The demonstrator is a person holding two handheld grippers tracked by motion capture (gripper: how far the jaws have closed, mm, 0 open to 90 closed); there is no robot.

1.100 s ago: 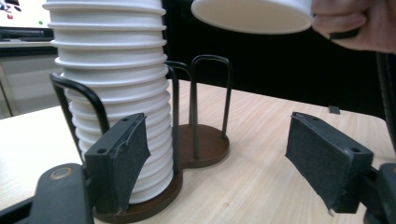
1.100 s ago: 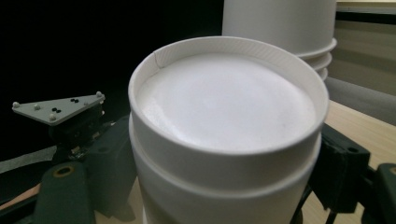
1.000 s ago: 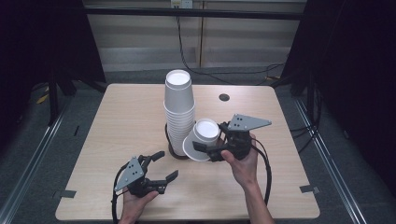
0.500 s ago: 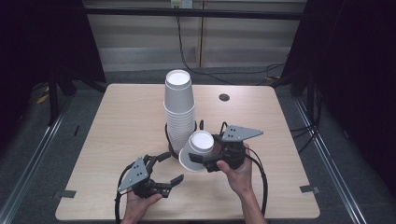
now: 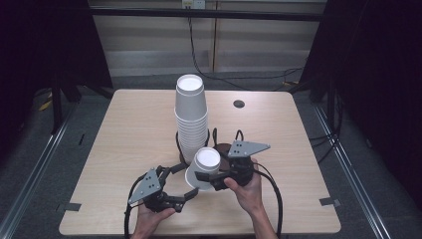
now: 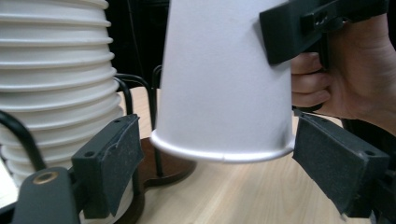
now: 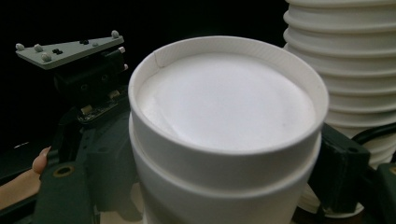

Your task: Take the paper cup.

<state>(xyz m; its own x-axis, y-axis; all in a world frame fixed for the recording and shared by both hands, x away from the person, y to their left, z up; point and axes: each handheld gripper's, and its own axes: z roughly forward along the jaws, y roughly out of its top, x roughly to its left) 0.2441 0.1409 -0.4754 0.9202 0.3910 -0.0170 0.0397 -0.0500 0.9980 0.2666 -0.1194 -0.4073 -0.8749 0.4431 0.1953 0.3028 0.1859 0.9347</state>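
Right gripper (image 5: 211,177): jaws clamped on the sides of an inverted white paper cup (image 5: 203,168), base up, tilted a bit. In the right gripper view it looks like two nested cups, a second rim line sits just under the top base (image 7: 226,100); pads (image 7: 338,165) press the wall on both sides. The cup is held above the table, rim clear of the wood in the left gripper view (image 6: 223,154).

Left gripper (image 5: 181,198): jaws apart, one pad (image 6: 112,158) on each side of the cup's rim, not touching it. It sits low, just in front-left of the cup.

Cup stack (image 5: 191,117): tall inverted stack in a dark wire holder (image 6: 156,140) on a round brown base, just behind the held cup, near table centre.

Hands: right hand (image 5: 246,186) wraps the gripper handle from below, forearm coming in from the bottom edge. Left hand (image 5: 152,216) grips underneath, grey plate tilted outward.

Table (image 5: 129,129): light wood top, one dark round hole (image 5: 239,103) near the far edge.

Room: grey floor, floor rails on both sides, dark curtains left and right, pale panel wall behind, black cables trailing on the floor.
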